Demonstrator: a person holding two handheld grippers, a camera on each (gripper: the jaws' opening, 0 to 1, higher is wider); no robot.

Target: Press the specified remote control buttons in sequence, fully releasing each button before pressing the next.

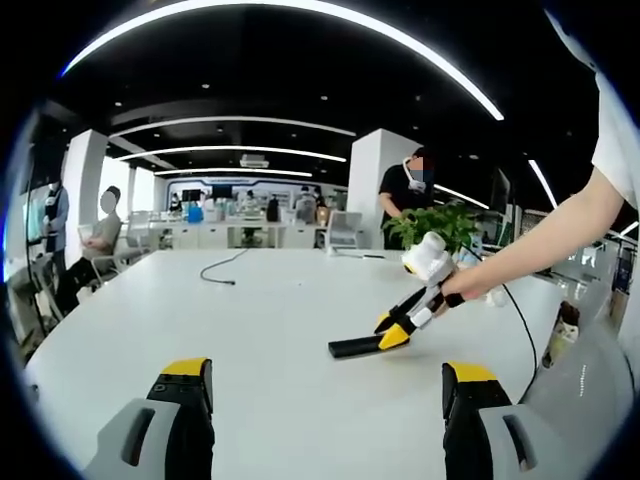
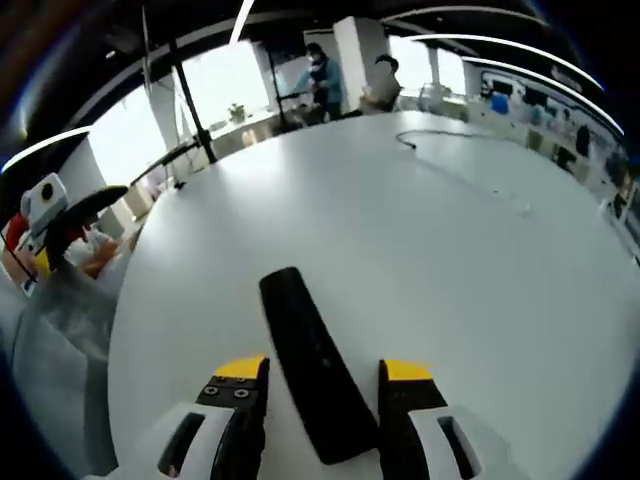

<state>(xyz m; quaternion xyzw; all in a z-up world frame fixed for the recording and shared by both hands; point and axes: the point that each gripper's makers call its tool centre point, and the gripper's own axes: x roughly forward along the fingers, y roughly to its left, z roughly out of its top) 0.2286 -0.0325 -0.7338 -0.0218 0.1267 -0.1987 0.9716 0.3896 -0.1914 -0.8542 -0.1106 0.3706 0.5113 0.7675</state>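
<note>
A long black remote control [image 2: 308,350] lies flat on the white table [image 2: 450,250]. It runs between the jaws of my right gripper [image 2: 322,372], which straddle its near end; a sliver of table shows beside the left jaw, so they are not clamped on it. In the left gripper view the same remote [image 1: 350,348] lies ahead and slightly right, with the right gripper [image 1: 392,331], held by a person's hand [image 1: 470,285], tilted down onto its right end. My left gripper [image 1: 327,375] hovers over bare table nearer to me, open wide and holding nothing.
A black cable [image 1: 222,268] lies at the table's far side, and a potted plant [image 1: 440,225] stands at the far right. People sit and stand around the far edge. The table edge curves close on the right [image 1: 590,370].
</note>
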